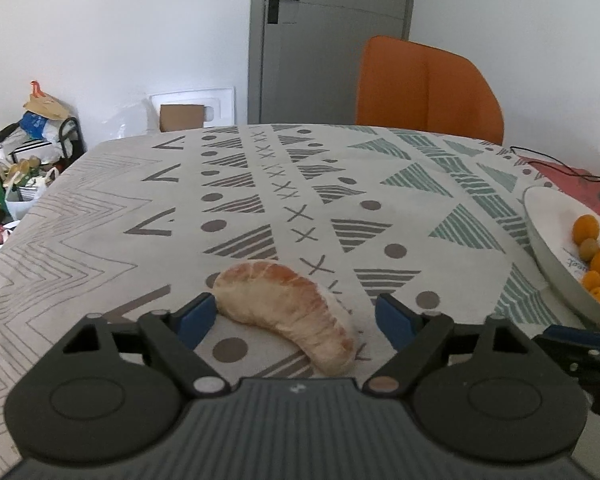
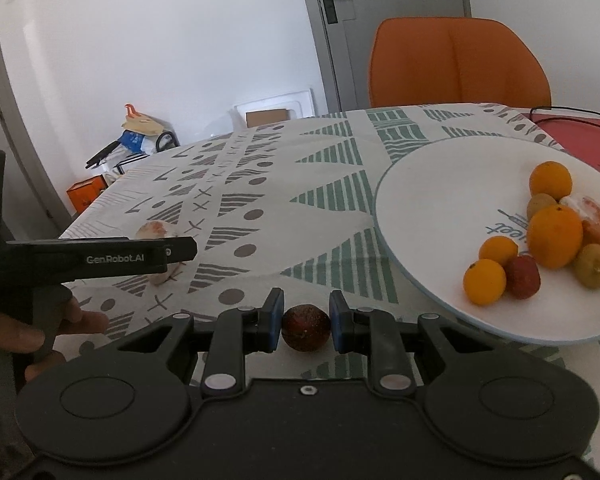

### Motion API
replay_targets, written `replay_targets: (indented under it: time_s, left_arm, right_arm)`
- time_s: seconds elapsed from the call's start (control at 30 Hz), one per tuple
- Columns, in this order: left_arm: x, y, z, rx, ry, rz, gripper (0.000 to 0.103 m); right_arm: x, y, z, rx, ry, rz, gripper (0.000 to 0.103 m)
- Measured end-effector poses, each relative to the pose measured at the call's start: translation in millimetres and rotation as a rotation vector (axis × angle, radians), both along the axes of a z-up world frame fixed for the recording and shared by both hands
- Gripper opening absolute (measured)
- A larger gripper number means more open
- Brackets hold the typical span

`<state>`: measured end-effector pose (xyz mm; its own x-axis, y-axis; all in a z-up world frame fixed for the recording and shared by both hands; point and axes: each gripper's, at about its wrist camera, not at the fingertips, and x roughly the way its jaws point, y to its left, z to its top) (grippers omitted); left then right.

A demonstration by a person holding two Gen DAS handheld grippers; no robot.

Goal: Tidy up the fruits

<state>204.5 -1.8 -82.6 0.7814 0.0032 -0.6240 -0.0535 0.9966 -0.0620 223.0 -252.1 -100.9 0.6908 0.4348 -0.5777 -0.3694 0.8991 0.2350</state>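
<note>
Two grippers over the patterned tablecloth [image 1: 100, 208]. Left gripper [image 1: 296, 320] has jaws spread wide around a peeled pomelo segment [image 1: 288, 312] lying on the cloth; left pad touching or almost, right pad clear. Right gripper [image 2: 305, 322] is clamped on a small dark red fruit [image 2: 306, 327], just beside the white plate [image 2: 440, 200] holding oranges [image 2: 554, 236] and other small fruit.
</note>
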Motion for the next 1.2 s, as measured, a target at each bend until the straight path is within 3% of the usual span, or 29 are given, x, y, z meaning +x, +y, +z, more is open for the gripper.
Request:
replay_targets:
  time_s: [0.23,0.3,0.37,0.9,1.2]
  left_arm:
    - [-11.6,13.3,2.4,-0.016,-0.001,0.016,0.058]
    - [-16.3,17.8,2.4,-0.034,-0.005,0.015,0.048]
    - [-19.4,21.1,2.6,-0.048,-0.008,0.003,0.030]
    - [-51.7,29.0,3.5,-0.098,-0.001,-0.038,0.029]
    - [-45.5,21.5,3.5,-0.059,0.011,-0.018,0.032]
  right_arm:
    - [0.0,6.8,0.2,0.002,-0.001,0.016,0.023]
    - [0.4,9.8,-0.2,0.002,0.000,0.024,0.023]
    - [0.1,12.3,-0.5,0.002,0.000,0.031,0.023]
    - [-0.8,12.9,-1.6,0.005,-0.002,0.032,0.023]
    - [-6.8,4.8,-1.3,0.000,-0.011,0.052,0.037]
